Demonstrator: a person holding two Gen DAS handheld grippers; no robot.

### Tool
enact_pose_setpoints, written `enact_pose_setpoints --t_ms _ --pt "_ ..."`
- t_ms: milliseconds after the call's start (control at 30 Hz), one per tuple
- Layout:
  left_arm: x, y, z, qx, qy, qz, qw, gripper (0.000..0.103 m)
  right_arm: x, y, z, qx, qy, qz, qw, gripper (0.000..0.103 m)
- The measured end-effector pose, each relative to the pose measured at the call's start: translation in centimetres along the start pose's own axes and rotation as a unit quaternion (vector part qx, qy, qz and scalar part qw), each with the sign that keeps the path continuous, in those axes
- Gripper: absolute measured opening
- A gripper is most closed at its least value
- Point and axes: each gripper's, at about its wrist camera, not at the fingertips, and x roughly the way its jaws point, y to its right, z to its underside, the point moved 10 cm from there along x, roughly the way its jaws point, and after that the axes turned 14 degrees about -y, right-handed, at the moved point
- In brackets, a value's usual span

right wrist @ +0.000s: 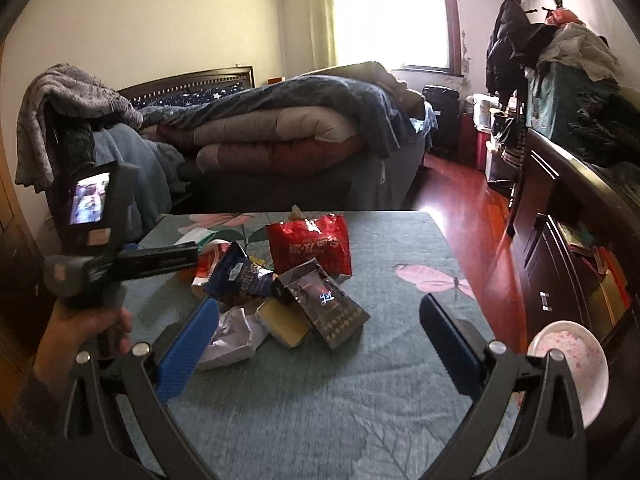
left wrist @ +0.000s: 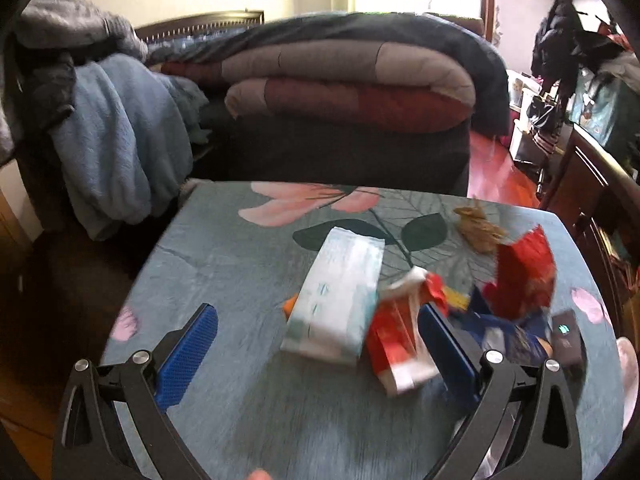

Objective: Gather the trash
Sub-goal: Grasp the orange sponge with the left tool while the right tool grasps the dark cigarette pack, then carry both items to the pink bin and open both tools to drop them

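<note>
A heap of trash lies on the teal floral tablecloth [left wrist: 224,264]. In the left wrist view a white-teal tissue pack [left wrist: 340,292] and a crumpled red-white wrapper [left wrist: 400,344] lie between the blue pads of my open left gripper [left wrist: 318,356]. A red foil bag [left wrist: 520,280] stands behind them to the right. In the right wrist view my right gripper [right wrist: 318,350] is open just short of a dark cigarette box [right wrist: 332,312], a yellow box [right wrist: 284,324] and white crumpled paper [right wrist: 232,344]. The red foil bag [right wrist: 308,244] and a dark blue wrapper [right wrist: 240,276] lie behind.
A white bowl [right wrist: 568,364] sits at the table's right front edge. A hand [right wrist: 84,328] holds the left gripper [right wrist: 160,258] at the left. A bed with folded quilts [right wrist: 280,136] stands behind the table, and a dark cabinet [right wrist: 560,240] runs along the right.
</note>
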Motion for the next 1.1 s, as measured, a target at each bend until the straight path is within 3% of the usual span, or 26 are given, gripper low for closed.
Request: enact_pose_setpoints --t_ms 100,267,533,767,867,1033,1067,1100 --pt "1.4 -0.2 -0.4 -0.013 -0.008 0.014 0.9998 0.087 1.2 -0.1 -0.4 -0.005 -0.006 0.001 1.000 0.100" --pt "2.7 -0.5 -0.1 -0.025 -0.026 0.039 0.9986 0.047 3.1 -0.4 -0.8 -0.002 -0.022 -0.006 1.000 0.100" --pt "-1.3 -1.5 -0.5 -0.023 0.037 0.030 0.9986 0.047 8.2 -0.6 -1.9 0.013 -0.077 -0.047 0.996 0.100" --pt "-4.5 -2.3 0.4 -0.025 0.061 0.033 0.9973 0.047 13.5 -0.8 -1.9 -0.007 -0.123 -0.032 0.992 0.099" --pt "-5.0 -2.1 1.0 -0.018 0.061 0.034 0.9974 0.047 14.6 -0.5 -1.7 0.006 -0.136 -0.051 0.989 0.082" --pt "-5.9 -1.8 1.7 -0.018 0.066 0.041 0.9969 0.047 13.8 -0.6 -1.9 -0.001 -0.122 -0.054 0.991 0.068" --pt "-6.0 -1.8 1.8 -0.020 0.066 0.044 0.9967 0.047 13.4 -0.7 -2.0 -0.006 -0.115 -0.052 0.992 0.035" --pt "-6.2 -1.8 2.0 -0.022 0.067 0.047 0.9965 0.047 13.0 -0.4 -2.1 -0.011 -0.111 -0.037 0.993 0.030"
